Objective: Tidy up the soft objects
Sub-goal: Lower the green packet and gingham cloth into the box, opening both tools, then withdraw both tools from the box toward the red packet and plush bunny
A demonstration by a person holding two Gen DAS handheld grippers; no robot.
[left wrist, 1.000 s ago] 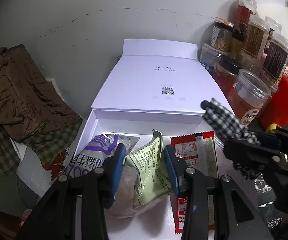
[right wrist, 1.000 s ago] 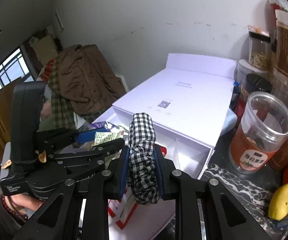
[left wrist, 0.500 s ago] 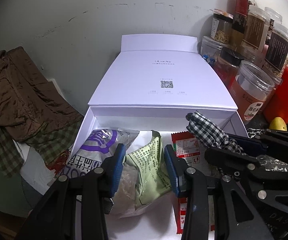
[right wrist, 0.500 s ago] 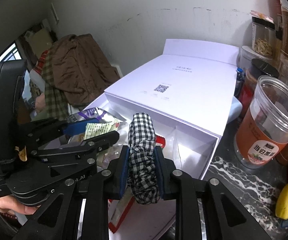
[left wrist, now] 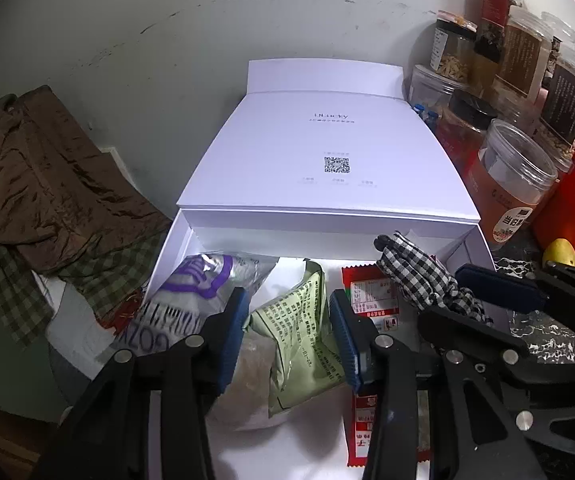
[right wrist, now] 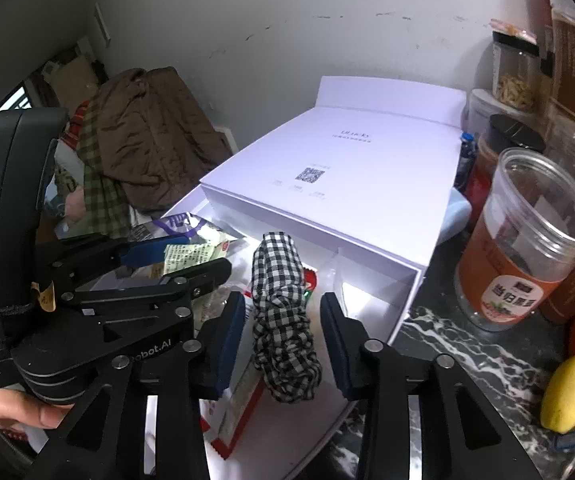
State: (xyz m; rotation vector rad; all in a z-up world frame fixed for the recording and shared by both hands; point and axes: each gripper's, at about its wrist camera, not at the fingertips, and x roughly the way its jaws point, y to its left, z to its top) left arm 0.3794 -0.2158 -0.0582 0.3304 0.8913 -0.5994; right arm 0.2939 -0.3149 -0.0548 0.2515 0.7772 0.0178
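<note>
Your right gripper has its blue pads spread apart, with the checked scrunchie lying between them, clear of both pads, and resting on the red snack packet inside the white drawer. Your left gripper also stands parted, its pads on either side of the green packet; you cannot tell whether either pad touches it. Just left of that packet lies a silver and purple bag, also in the drawer. The drawer is pulled out from a white box. Near the box on your right stand jars, the closest an orange-labelled jar, with a yellow lemon on the dark marbled counter. A brown jacket is heaped well to your left
</note>
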